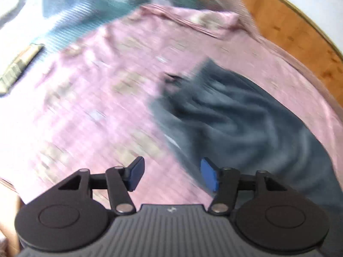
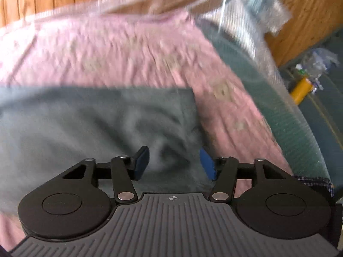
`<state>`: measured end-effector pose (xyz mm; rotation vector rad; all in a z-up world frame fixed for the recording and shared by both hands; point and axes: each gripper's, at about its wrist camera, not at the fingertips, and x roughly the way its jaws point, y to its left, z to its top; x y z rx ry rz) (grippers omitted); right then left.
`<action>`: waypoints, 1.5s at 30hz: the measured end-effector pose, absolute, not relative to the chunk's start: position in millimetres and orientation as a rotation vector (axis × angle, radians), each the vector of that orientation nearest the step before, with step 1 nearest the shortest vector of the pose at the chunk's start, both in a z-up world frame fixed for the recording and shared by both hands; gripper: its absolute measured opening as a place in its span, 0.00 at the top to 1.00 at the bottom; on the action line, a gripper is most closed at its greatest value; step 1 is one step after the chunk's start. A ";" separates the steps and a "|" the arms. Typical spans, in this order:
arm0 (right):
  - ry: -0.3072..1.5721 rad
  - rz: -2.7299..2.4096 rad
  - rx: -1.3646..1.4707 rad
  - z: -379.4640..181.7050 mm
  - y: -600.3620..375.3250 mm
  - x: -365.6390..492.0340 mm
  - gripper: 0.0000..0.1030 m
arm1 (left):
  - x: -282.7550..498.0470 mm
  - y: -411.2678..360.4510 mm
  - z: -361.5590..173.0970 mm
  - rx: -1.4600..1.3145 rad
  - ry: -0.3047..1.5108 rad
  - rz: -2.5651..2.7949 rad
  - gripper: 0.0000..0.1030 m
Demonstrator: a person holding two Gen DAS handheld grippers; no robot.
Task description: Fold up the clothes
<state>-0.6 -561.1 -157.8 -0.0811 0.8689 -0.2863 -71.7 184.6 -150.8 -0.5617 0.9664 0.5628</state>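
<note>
A dark grey garment (image 1: pixel 242 115) lies crumpled on a pink patterned bedsheet (image 1: pixel 96 98). In the left wrist view my left gripper (image 1: pixel 171 176) is open and empty, above the sheet at the garment's near left edge. In the right wrist view the same grey garment (image 2: pixel 85 120) fills the left and middle, on the pink sheet (image 2: pixel 128 49). My right gripper (image 2: pixel 174 163) is open and empty, just above the garment's right edge. Both views are motion-blurred.
A teal blanket (image 1: pixel 85 6) lies at the bed's far end. A wooden wall panel (image 1: pixel 289 32) runs along the right. In the right wrist view a teal mattress edge (image 2: pixel 285 115), a checked cloth (image 2: pixel 315 183) and a yellow bottle (image 2: pixel 301 88) on the floor show at right.
</note>
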 end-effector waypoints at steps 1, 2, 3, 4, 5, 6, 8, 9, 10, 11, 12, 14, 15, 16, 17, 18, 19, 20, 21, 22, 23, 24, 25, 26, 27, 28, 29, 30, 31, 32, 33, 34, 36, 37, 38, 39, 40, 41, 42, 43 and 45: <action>0.859 -0.275 -0.073 -153.2 -545.7 1.0 0.39 | -69.5 200.1 -153.4 -0.583 0.957 0.569 0.41; 0.853 -0.253 -0.070 -149.7 -527.3 3.4 0.39 | -65.3 213.6 -156.5 -0.607 0.949 0.564 0.41; 0.858 -0.211 -0.075 -148.3 -503.0 7.4 0.36 | -59.0 223.9 -160.5 -0.624 0.945 0.548 0.41; 0.862 -0.168 -0.081 -146.9 -478.6 11.4 0.33 | -50.9 231.1 -164.1 -0.628 0.945 0.533 0.41; 0.867 -0.122 -0.092 -146.1 -452.0 15.5 0.26 | -41.9 235.7 -167.8 -0.623 0.946 0.518 0.44; 0.872 -0.069 -0.114 -146.4 -420.7 19.9 0.23 | -33.7 238.2 -173.0 -0.618 0.941 0.486 0.50; 0.882 0.057 -0.159 -146.9 -358.3 31.9 0.23 | -27.2 232.9 -174.9 -0.591 0.918 0.405 0.65; 0.881 0.130 -0.185 -144.6 -324.8 39.3 0.23 | -24.1 229.5 -172.6 -0.567 0.899 0.366 0.72; 0.880 0.203 -0.211 -142.4 -291.3 46.8 0.23 | -25.1 228.7 -171.5 -0.563 0.879 0.335 0.73; 0.876 0.278 -0.231 -139.4 -257.9 55.0 0.23 | -29.0 229.7 -171.0 -0.571 0.858 0.310 0.75; 0.870 0.358 -0.239 -134.8 -224.6 64.5 0.25 | -32.8 230.6 -170.6 -0.579 0.837 0.285 0.76; 0.864 0.491 -0.226 -127.4 -163.5 84.1 0.27 | -42.0 242.4 -177.7 -0.623 0.820 0.250 0.76; 0.868 0.539 -0.210 -126.2 -136.4 94.8 0.30 | -46.8 249.5 -182.3 -0.649 0.815 0.234 0.77; 0.886 0.563 -0.189 -128.9 -113.2 107.3 0.31 | -49.9 255.7 -186.3 -0.671 0.812 0.211 0.77; 0.904 0.587 -0.167 -131.7 -90.0 119.8 0.35 | -49.6 260.4 -188.5 -0.670 0.819 0.182 0.77; 0.927 0.598 -0.150 -137.4 -70.0 133.1 0.40 | -47.8 264.3 -189.9 -0.657 0.833 0.155 0.76; 0.959 0.581 -0.141 -149.0 -56.4 147.9 0.42 | -46.0 269.9 -189.2 -0.650 0.844 0.130 0.75; 0.987 0.557 -0.132 -160.5 -46.1 161.0 0.47 | -44.0 276.7 -187.0 -0.648 0.852 0.106 0.71; 1.003 0.517 -0.126 -171.9 -42.2 170.8 0.49 | -42.1 283.4 -184.9 -0.646 0.861 0.082 0.64; 1.019 0.478 -0.119 -183.3 -38.3 180.6 0.56 | -40.5 292.8 -181.0 -0.661 0.859 0.063 0.57; 1.035 0.438 -0.112 -194.7 -34.5 190.4 0.59 | -38.5 306.0 -175.2 -0.694 0.843 0.049 0.38; 1.048 0.401 -0.103 -201.9 -31.9 198.7 0.62 | -34.6 319.8 -169.8 -0.726 0.819 0.035 0.24; 1.050 0.373 -0.089 -199.3 -32.2 202.5 0.62 | -27.3 333.1 -166.4 -0.757 0.796 0.012 0.19; 1.037 0.359 -0.080 -194.0 -32.5 202.4 0.60 | -14.5 343.7 -166.8 -0.783 0.788 -0.019 0.13; 1.020 0.363 -0.082 -188.5 -32.0 200.0 0.56 | 1.0 352.2 -169.1 -0.806 0.789 -0.052 0.12; 1.005 0.370 -0.093 -183.6 -30.8 197.3 0.54 | 19.9 356.8 -174.5 -0.814 0.808 -0.089 0.12; 0.996 0.381 -0.121 -180.6 -28.0 193.5 0.52 | 41.3 358.7 -182.0 -0.812 0.839 -0.130 0.12; 0.991 0.394 -0.151 -178.8 -24.7 188.2 0.49 | 61.8 356.1 -189.4 -0.797 0.876 -0.173 0.12; 0.990 0.408 -0.177 -177.2 -21.6 182.7 0.46 | 81.7 350.5 -196.8 -0.773 0.915 -0.217 0.12; 0.999 0.423 -0.196 -175.8 -18.8 176.8 0.41 | 101.7 344.8 -204.3 -0.749 0.954 -0.260 0.17; 1.008 0.436 -0.214 -174.2 -16.5 170.3 0.40 | 117.9 337.2 -209.7 -0.723 0.988 -0.313 0.23; 1.014 0.445 -0.234 -172.8 -15.4 163.5 0.39 | 126.0 331.5 -213.0 -0.710 1.004 -0.346 0.25; 1.016 0.457 -0.280 -173.1 -13.5 152.5 0.38 | 134.2 324.6 -218.4 -0.703 1.017 -0.377 0.26; 1.017 0.463 -0.303 -173.3 -12.6 146.9 0.38 | 138.4 321.2 -221.1 -0.700 1.023 -0.392 0.26; 1.018 0.469 -0.326 -173.5 -11.6 141.4 0.36 | 142.5 317.8 -223.8 -0.697 1.029 -0.407 0.26; 1.018 0.475 -0.348 -173.7 -10.7 135.9 0.33 | 146.6 314.3 -226.5 -0.693 1.035 -0.422 0.26; 1.020 0.479 -0.362 -174.9 -10.0 132.0 0.29 | 150.7 310.9 -229.2 -0.690 1.042 -0.438 0.28; 1.023 0.479 -0.356 -178.1 -9.8 131.5 0.29 | 154.8 307.5 -231.9 -0.687 1.048 -0.453 0.34; 1.026 0.480 -0.349 -181.3 -9.6 131.0 0.29 | 158.5 304.1 -230.0 -0.679 1.026 -0.466 0.53; 1.028 0.481 -0.341 -183.9 -9.4 131.2 0.29 | 160.7 300.8 -223.6 -0.656 0.979 -0.467 0.72; 1.038 0.489 -0.323 -186.9 -8.4 133.2 0.29 | 154.5 314.9 -215.2 -0.737 0.849 -0.371 0.92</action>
